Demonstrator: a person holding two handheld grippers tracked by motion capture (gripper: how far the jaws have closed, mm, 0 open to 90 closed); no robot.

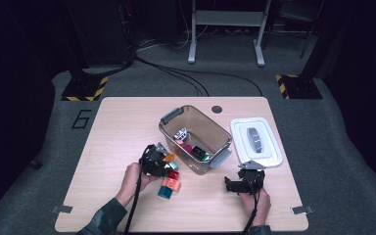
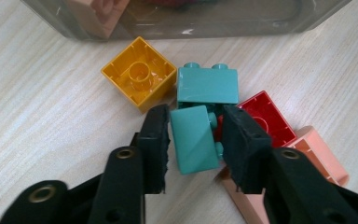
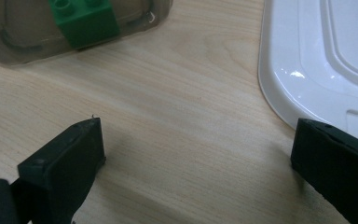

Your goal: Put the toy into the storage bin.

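Observation:
My left gripper [image 2: 196,115] is low over a cluster of toy bricks on the wooden table, and its jaws are shut on a small teal brick [image 2: 193,140] lying on its side. Around it lie a second teal brick [image 2: 207,85], a yellow brick [image 2: 140,74] with its hollow side up, a red brick [image 2: 263,119] and a salmon brick [image 2: 317,156]. From above, the left gripper [image 1: 157,164] sits just left of the clear bin [image 1: 215,129]. My right gripper [image 3: 198,128] stands open over bare table, nothing between its fingers, near the white lid [image 3: 317,56].
The clear bin holds several bricks, among them a green one [image 3: 84,18] against its near wall. The white lid [image 1: 256,142] lies flat to the right of the bin. More loose bricks [image 1: 171,185] lie in front of the left gripper. The right gripper [image 1: 245,179] rests below the lid.

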